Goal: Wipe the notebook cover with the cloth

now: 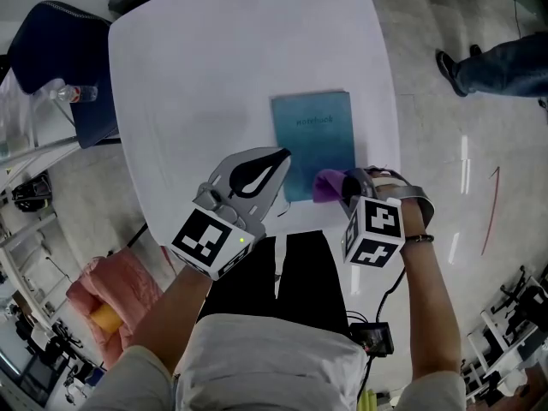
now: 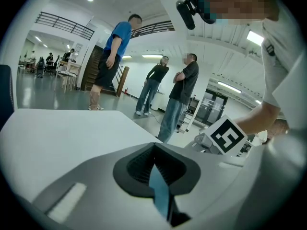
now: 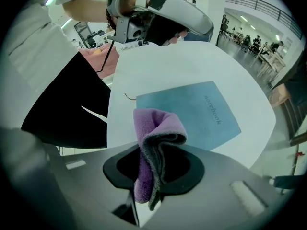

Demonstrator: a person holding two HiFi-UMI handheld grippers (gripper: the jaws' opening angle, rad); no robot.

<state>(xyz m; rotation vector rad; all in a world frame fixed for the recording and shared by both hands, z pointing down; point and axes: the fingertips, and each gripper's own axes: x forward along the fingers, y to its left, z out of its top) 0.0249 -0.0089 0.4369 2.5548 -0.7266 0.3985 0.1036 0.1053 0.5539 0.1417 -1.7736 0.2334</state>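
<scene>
I stood in a big hall with a shiny floor, and in front of me was a white table. Beyond its far edge, in the left gripper view, three people were standing and talking.

On the table, toward its right side, lay the teal notebook, flat and closed, with the cover up. Its near edge was toward me.

My left gripper was at the near left corner of the notebook. Its jaws were closed together on a thin blue edge, which I took to be the notebook itself.

My right gripper was just beside the near right corner. Its jaws were clamped on the purple cloth. The cloth was folded, with a grey underside, and its free end stuck out forward over the near edge of the notebook. I could not tell if the cloth was touching the cover or was only just above it.
</scene>
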